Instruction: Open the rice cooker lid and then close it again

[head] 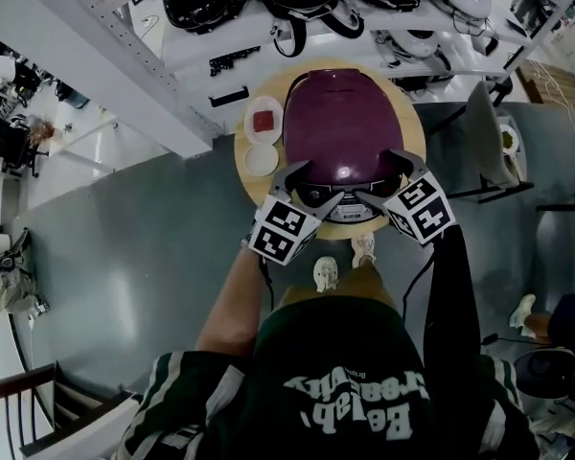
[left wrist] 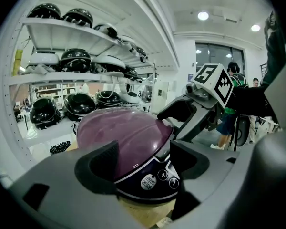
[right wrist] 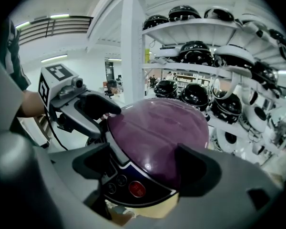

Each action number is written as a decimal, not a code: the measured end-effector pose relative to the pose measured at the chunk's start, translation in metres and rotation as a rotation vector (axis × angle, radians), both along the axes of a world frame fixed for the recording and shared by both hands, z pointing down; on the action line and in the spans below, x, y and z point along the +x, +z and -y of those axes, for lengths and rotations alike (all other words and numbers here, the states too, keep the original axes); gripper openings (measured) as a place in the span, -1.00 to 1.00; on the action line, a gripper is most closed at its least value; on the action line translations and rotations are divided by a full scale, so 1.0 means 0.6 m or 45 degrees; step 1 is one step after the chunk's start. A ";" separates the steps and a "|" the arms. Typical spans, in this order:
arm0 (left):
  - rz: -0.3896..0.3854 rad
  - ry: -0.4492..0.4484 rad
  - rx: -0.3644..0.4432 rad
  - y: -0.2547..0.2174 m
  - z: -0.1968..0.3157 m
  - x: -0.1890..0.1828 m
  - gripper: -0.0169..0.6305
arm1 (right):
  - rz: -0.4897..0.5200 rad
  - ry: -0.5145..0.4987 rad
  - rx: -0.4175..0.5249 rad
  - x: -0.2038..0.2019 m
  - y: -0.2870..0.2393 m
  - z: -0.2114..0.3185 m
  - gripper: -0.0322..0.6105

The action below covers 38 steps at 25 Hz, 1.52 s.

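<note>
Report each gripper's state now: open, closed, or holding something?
Left gripper: open, front of the rice cooker between its jaws, not gripped.
Right gripper: open, also either side of that front.

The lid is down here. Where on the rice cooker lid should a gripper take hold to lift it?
Probably the rice cooker lid's front lip, just above the button panel, approached from the person's side. The dome is smooth with no handle showing; that lip is the one thin edge in view.
</note>
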State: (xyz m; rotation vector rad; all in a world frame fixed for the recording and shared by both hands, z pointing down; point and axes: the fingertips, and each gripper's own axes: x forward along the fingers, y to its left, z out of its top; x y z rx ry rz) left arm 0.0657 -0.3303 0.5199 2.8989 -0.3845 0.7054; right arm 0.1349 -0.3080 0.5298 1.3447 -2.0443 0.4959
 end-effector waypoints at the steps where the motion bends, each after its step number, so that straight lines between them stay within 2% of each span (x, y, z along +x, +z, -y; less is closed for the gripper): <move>1: 0.002 -0.001 -0.002 0.001 0.000 0.000 0.09 | -0.008 -0.004 -0.017 -0.003 0.003 0.000 0.54; 5: -0.028 -0.015 -0.040 0.000 0.003 -0.003 0.09 | -0.021 -0.023 -0.062 -0.013 0.009 -0.002 0.69; 8: -0.040 -0.014 -0.039 -0.001 0.002 -0.002 0.07 | -0.008 0.002 -0.041 -0.010 0.007 -0.002 0.69; 14: -0.022 -0.024 0.030 0.003 0.002 -0.002 0.07 | -0.015 0.023 -0.016 -0.012 0.009 0.001 0.69; 23: -0.057 -0.079 0.010 0.002 0.005 -0.004 0.02 | -0.025 0.034 0.033 -0.011 0.007 0.000 0.65; 26: -0.089 -0.103 -0.030 -0.004 0.005 -0.004 0.02 | -0.038 0.008 0.062 -0.013 0.005 -0.003 0.64; 28: -0.086 -0.108 -0.014 -0.009 0.004 -0.004 0.02 | -0.043 -0.018 0.079 -0.014 0.002 -0.009 0.60; 32: -0.129 -0.176 0.032 -0.036 0.012 -0.007 0.02 | 0.026 -0.002 0.161 -0.012 -0.024 -0.011 0.53; 38: -0.191 -0.249 0.078 -0.090 0.015 -0.005 0.02 | 0.095 0.062 0.352 0.009 -0.086 -0.005 0.51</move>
